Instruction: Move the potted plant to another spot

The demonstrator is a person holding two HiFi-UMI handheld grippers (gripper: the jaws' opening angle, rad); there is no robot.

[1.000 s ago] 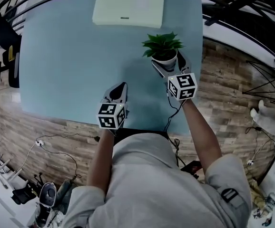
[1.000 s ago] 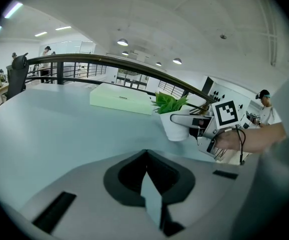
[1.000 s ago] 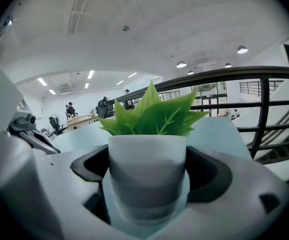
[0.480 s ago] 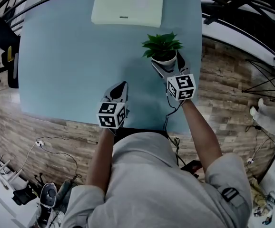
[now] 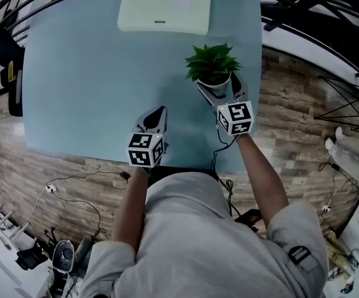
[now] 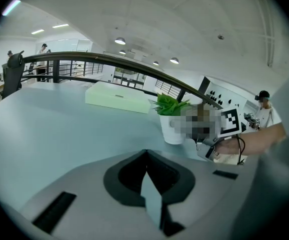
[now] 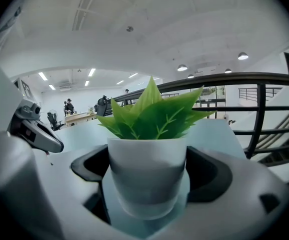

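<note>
The potted plant, green leaves in a small white pot, stands near the right edge of the light blue table. My right gripper is shut on the pot, one jaw pressing each side. In the right gripper view the pot fills the space between the dark jaws. My left gripper rests shut and empty over the table's near part, left of the plant. The left gripper view has its jaws closed to a point, with the plant ahead to the right.
A pale green flat box lies at the table's far edge. The table's right edge runs close beside the pot, with wooden floor below. A black railing runs beyond the table. Cables lie on the floor at the near left.
My right gripper and the potted plant have shifted slightly toward me, away from the pale box. The left gripper has stayed put.
</note>
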